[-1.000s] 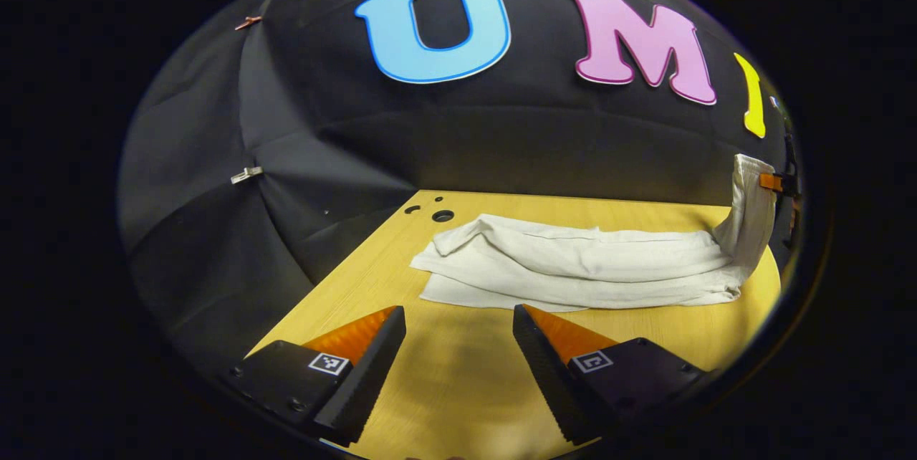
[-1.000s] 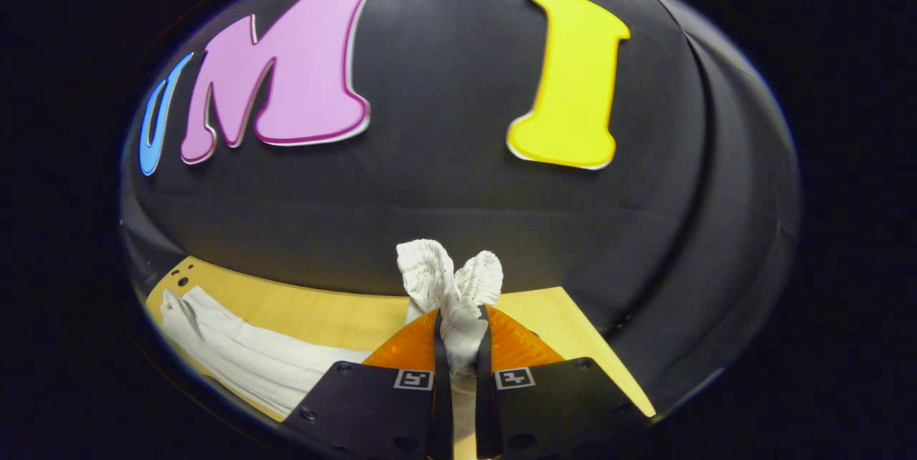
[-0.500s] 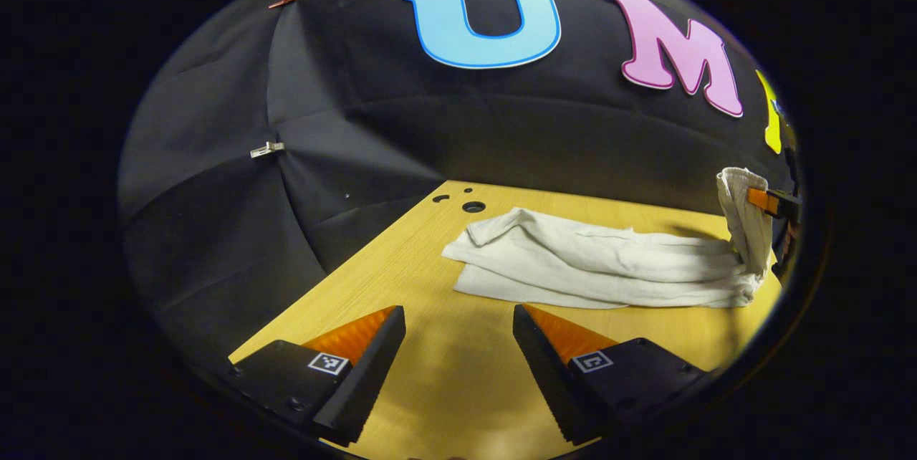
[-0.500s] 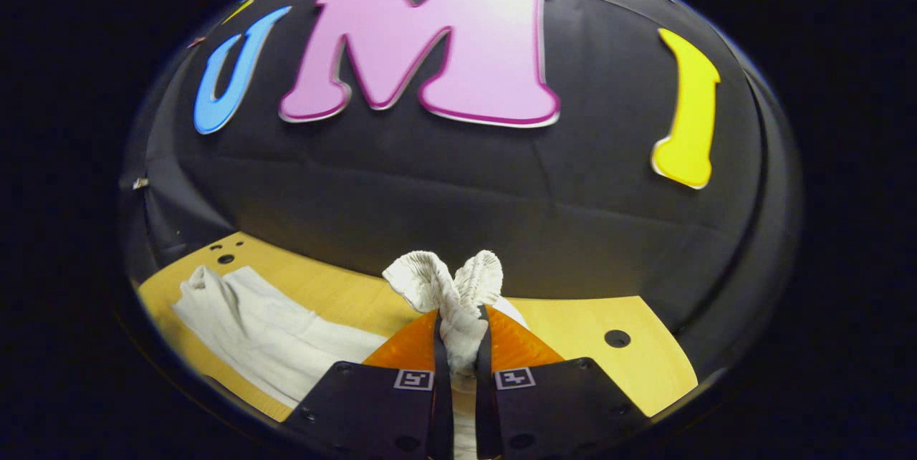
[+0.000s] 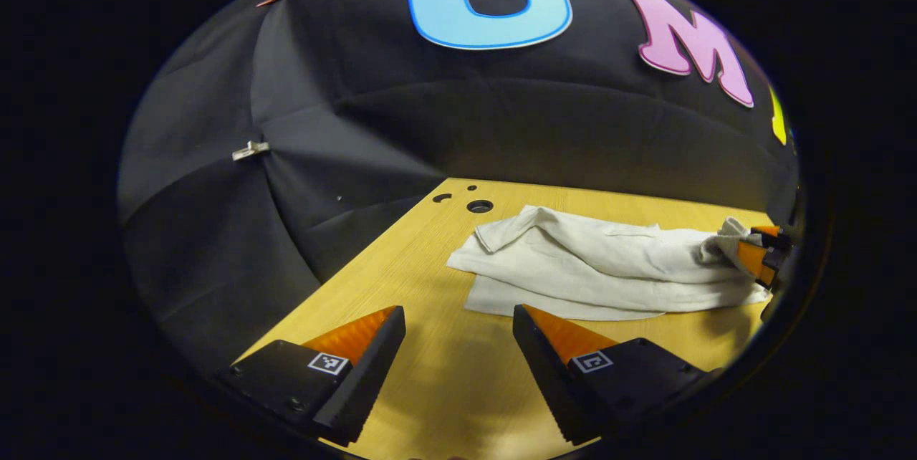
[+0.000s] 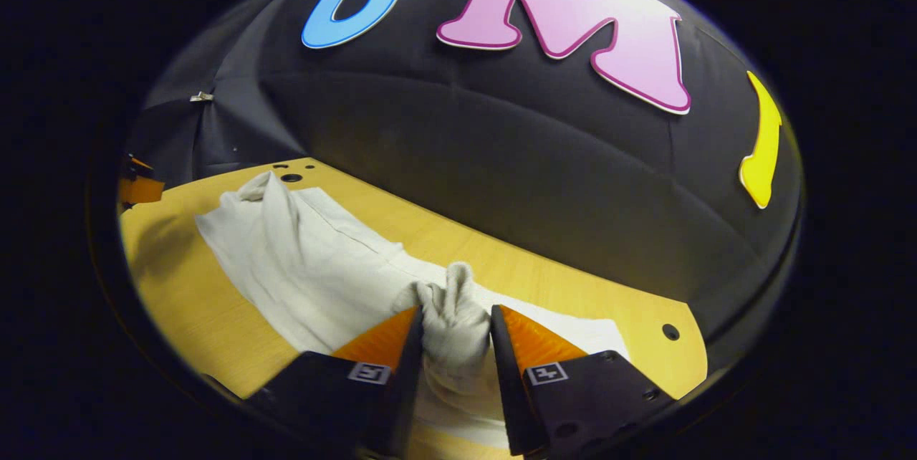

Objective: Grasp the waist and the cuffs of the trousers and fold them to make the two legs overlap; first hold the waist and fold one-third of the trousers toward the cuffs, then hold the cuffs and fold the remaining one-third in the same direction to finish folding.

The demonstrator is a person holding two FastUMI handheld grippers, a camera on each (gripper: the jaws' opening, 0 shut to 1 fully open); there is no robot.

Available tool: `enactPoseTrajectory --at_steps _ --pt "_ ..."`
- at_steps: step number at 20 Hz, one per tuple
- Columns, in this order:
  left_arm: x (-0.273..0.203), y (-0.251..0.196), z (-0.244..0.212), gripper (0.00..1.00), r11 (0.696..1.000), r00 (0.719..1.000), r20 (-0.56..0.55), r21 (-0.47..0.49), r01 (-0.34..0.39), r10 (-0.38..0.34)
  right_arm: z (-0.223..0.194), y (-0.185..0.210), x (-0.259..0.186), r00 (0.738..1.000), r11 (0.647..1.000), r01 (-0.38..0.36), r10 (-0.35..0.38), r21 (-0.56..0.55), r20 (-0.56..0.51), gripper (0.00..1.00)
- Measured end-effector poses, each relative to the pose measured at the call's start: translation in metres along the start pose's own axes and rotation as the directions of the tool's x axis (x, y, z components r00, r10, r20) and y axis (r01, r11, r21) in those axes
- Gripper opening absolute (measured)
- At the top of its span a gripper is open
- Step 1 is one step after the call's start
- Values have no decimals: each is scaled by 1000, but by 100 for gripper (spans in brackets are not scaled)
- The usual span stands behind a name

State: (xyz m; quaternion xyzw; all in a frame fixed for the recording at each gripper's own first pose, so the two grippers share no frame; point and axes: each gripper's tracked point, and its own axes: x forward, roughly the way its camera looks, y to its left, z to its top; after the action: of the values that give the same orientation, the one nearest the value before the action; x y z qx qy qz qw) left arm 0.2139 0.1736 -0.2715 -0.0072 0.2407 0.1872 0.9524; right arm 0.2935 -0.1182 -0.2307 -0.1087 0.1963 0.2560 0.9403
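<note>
White trousers (image 5: 587,266) lie folded lengthwise on the wooden table (image 5: 401,281), stretching to the right in the left gripper view. My left gripper (image 5: 458,324) hovers open over bare wood just short of their near end, holding nothing. My right gripper (image 6: 455,320) is low over the trousers (image 6: 315,266), its fingers partly spread with a bunched end of the cloth (image 6: 451,317) sitting loosely between them on the layer below. That same gripper (image 5: 759,259) appears at the far right edge of the left gripper view, beside the bunched cloth.
Round holes mark the table's far corner (image 5: 479,206) and its right end (image 6: 670,332). The black booth wall stands close behind the table. Part of the left gripper (image 6: 140,184) is at the left edge of the right gripper view.
My right gripper has carried the lifted trouser end down and over onto the lying cloth, and its fingers have spread apart. The left gripper stayed open and shifted slightly.
</note>
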Motion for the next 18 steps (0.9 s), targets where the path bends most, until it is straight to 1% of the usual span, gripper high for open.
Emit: enactPoseTrajectory --at_steps 2,3,4,5,7,8,11,13,14,15,17,18 --pt "14 -2 7 97 997 1000 7 76 1 -2 9 0 -16 999 999 -35 35 -2 -10 87" --pt "21 -6 10 97 996 1000 4 90 14 -14 1 3 -14 999 999 -47 47 -19 -18 93" --pt "30 -12 11 97 996 999 -3 83 35 -35 -9 8 -10 998 998 -61 60 -31 -19 98" --pt "37 -18 14 97 997 998 -10 53 56 -55 -7 8 -19 998 997 -64 64 -32 -9 98" --pt "53 -28 13 97 995 995 -41 -60 86 -88 -4 4 -41 998 998 -58 58 -13 4 98" --pt "63 -34 13 97 989 993 -60 -115 92 -100 -4 -6 -53 999 999 -44 44 -8 -1 98" --pt "98 -30 14 97 977 993 -98 -207 48 -69 -5 -35 -88 1000 1000 11 -11 -11 1 98" --pt "110 -42 15 98 948 988 -108 -312 67 -106 -15 -54 -112 999 999 40 -41 -20 -21 98" --pt "118 -45 11 97 934 986 -119 -350 68 -116 -21 -61 -124 998 999 50 -51 -16 -43 98" --pt "124 -44 6 96 935 985 -136 -352 51 -105 -25 -66 -134 997 999 54 -55 -6 -55 98" --pt "135 -39 -6 96 957 985 -167 -290 3 -53 -29 -80 -149 995 997 74 -73 18 -71 98" --pt "141 -41 -13 100 965 982 -184 -263 -10 -40 -31 -86 -155 993 996 88 -85 33 -78 98"
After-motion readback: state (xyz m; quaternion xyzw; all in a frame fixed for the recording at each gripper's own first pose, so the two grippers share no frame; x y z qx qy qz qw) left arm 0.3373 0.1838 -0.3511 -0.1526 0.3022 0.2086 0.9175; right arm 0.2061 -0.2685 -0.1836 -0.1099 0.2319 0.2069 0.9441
